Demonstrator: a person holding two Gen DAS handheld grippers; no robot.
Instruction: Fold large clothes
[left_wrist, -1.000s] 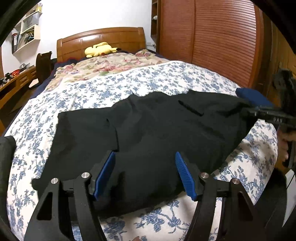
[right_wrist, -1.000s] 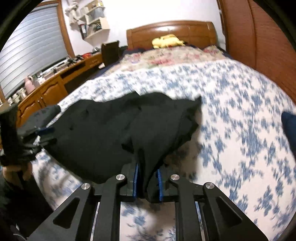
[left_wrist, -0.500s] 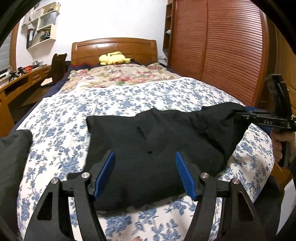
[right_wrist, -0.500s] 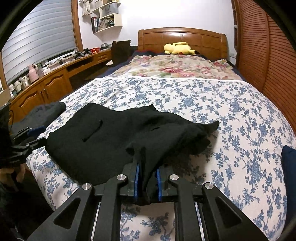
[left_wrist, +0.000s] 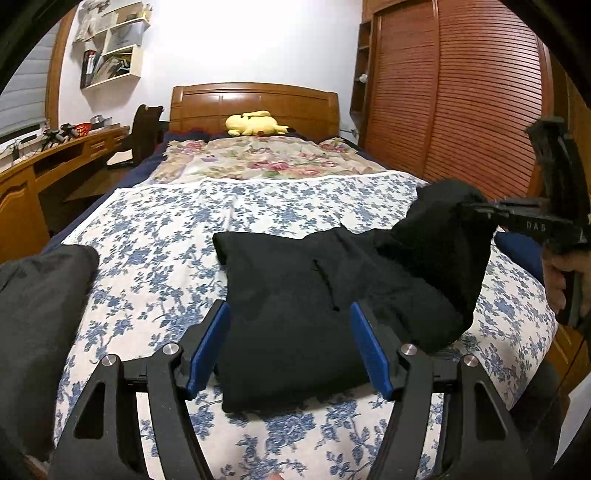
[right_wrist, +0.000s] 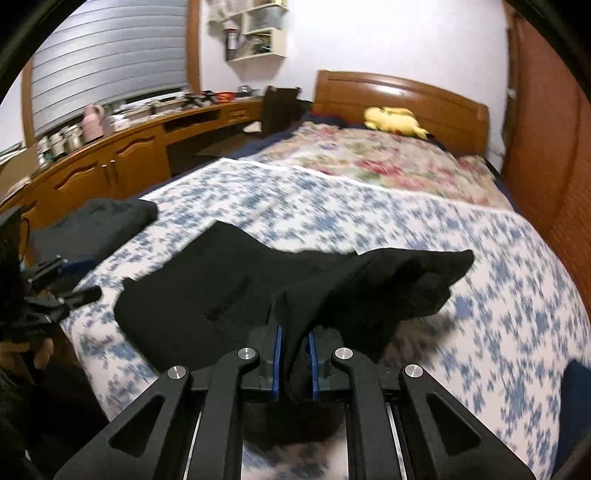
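A large black garment (left_wrist: 295, 295) lies on the blue-flowered bedspread (left_wrist: 155, 236), its left part flat. My left gripper (left_wrist: 290, 347) is open and empty, held just above the garment's near edge. My right gripper (right_wrist: 294, 363) is shut on a bunched fold of the black garment (right_wrist: 229, 295) and holds it lifted above the bed. In the left wrist view the right gripper (left_wrist: 476, 210) shows at the right with the cloth hanging from it. The left gripper (right_wrist: 74, 295) shows at the left of the right wrist view.
A dark grey folded garment (left_wrist: 33, 306) lies at the bed's left edge. A dark blue item (left_wrist: 517, 251) lies at the right edge. A yellow plush toy (left_wrist: 255, 123) sits by the headboard. A wooden desk (right_wrist: 110, 162) runs along the left, a wardrobe (left_wrist: 461, 92) along the right.
My right gripper has lifted its fold of the garment higher and carried it over the bed. The garment's spread has narrowed. My left gripper has stayed open and drawn back.
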